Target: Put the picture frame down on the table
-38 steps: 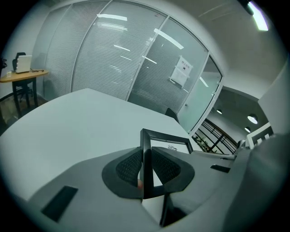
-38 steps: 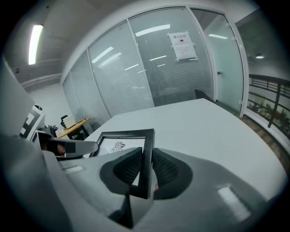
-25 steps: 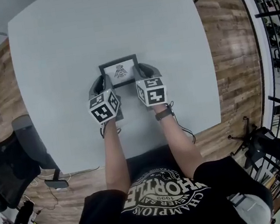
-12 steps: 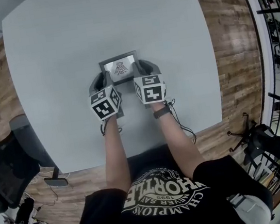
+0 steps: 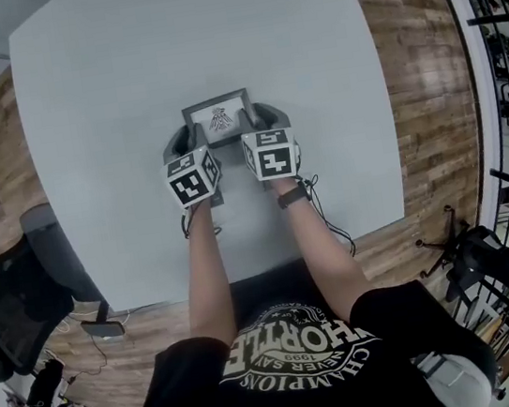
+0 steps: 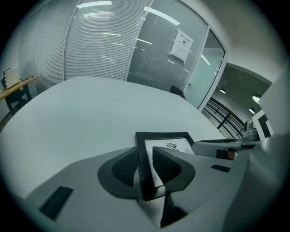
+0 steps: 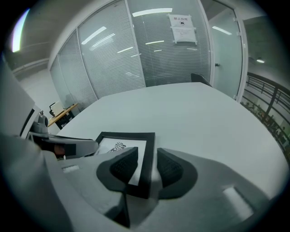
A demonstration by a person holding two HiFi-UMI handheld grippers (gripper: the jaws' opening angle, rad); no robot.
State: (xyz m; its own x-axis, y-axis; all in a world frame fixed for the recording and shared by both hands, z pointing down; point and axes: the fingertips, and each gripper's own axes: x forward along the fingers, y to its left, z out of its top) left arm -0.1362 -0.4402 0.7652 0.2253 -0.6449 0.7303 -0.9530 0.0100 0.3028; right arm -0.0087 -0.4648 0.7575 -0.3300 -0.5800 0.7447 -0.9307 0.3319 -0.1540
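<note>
- Picture frame [image 5: 219,116]: black rim, white sheet with a small dark emblem; lies face up and about level, over the middle of the table [image 5: 105,87], just ahead of the person.
- Contact with the tabletop: the frame sits very low, but no view settles whether its underside rests on the surface or hangs a hair above it.
- Left gripper [image 5: 191,143]: jaws straddle the frame's left rail, one pad [image 6: 124,166] outside it and the other over the sheet, pressed onto the rail with no visible gap.
- Right gripper [image 5: 257,122]: the same hold on the right rail, outer pad [image 7: 168,168] against the rim's edge, pinching it.
- Step in hand, as judged: the tail end of the set-down, with the frame carried by both rails and not yet released.
- Next move calls for: lowering both sides evenly until the frame is flat and fully borne by the table, then spreading both pairs of jaws and drawing back towards the person without dragging the rim.
</note>
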